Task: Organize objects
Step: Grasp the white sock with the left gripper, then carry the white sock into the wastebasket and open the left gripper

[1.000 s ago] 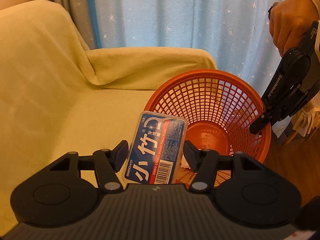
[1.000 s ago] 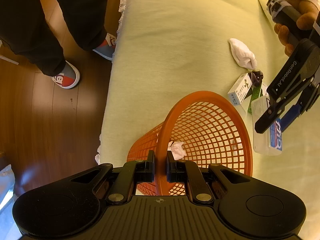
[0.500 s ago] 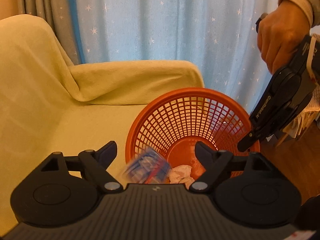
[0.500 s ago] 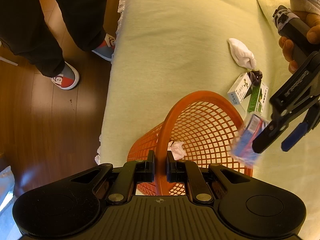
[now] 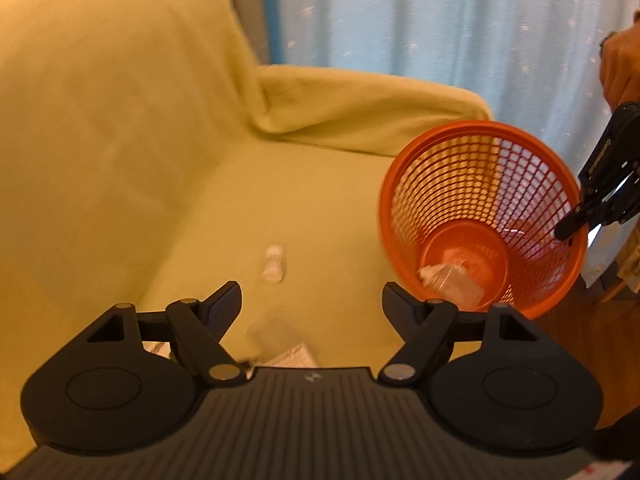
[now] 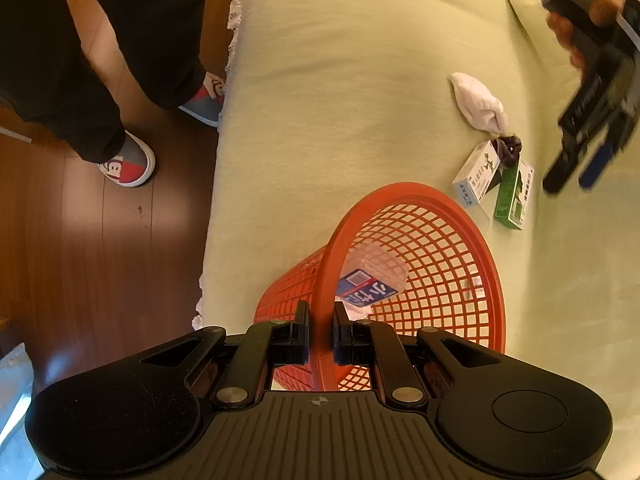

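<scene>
Right gripper [image 6: 320, 334] clamps basket [image 6: 424, 196] rim at sofa [image 6: 360, 60] edge; left gripper [image 5: 312, 300] spread, empty. Blue-labelled box [image 6: 366, 290] inside, seemingly on tissue.

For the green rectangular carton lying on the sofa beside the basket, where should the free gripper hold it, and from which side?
Probably across its two long narrow sides, near the middle, coming from above. The green rectangular carton lies flat on the sofa cover, and a white and blue carton crowds one long side, so the open left gripper should lower its fingers carefully there.
</scene>
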Tool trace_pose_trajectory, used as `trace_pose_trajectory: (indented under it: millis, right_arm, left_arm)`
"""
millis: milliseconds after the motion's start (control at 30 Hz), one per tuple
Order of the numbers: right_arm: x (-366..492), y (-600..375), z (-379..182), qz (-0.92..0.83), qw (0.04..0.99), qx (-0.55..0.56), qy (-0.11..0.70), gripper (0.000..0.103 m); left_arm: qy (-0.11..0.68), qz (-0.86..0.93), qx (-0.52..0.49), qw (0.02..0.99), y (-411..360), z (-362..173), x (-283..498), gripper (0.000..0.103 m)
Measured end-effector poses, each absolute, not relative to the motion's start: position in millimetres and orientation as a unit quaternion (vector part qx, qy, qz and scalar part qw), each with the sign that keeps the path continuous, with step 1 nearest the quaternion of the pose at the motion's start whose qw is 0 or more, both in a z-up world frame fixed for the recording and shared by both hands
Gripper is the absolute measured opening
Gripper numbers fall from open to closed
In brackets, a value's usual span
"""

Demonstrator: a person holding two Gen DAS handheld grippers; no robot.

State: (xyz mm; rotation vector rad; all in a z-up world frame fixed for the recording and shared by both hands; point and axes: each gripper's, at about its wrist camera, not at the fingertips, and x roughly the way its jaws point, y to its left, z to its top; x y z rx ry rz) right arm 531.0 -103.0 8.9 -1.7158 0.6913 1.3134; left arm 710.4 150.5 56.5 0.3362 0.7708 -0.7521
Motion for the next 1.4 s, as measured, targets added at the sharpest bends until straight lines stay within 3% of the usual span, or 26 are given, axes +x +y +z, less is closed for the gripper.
trace_pose_trajectory:
  millis: [533,933,1100,1167,1400]
  right_arm:
    - [537,-104,11,0.500,0.451,-0.672,0.308,0.007]
    - [540,-101,12,0.494,0.467,-0.657,0.324,0.007]
    - [541,-101,12,0.494,0.470,-0.656,0.324,0.007]
    - [541,-101,12,0.494,0.469,-0.656,0.323,0.007]
    - [538,-101,11,0.494,0.471,-0.657,0.321,0.007]
  left_arm:
    - [0.491,-0.204,0.134,0.836,254,-29,695,0.066]
    - [0.551,-0.143,0.154,0.807,257,-100,703,0.065]
    - [0.546,-0.123,0.138,0.817,267,-106,698,0.043]
    - [0.528,-0.134,0.152,0.825,264,-101,693,0.021]
    - [0.488,-0.158,0.163,0.843,256,-70,674,0.012]
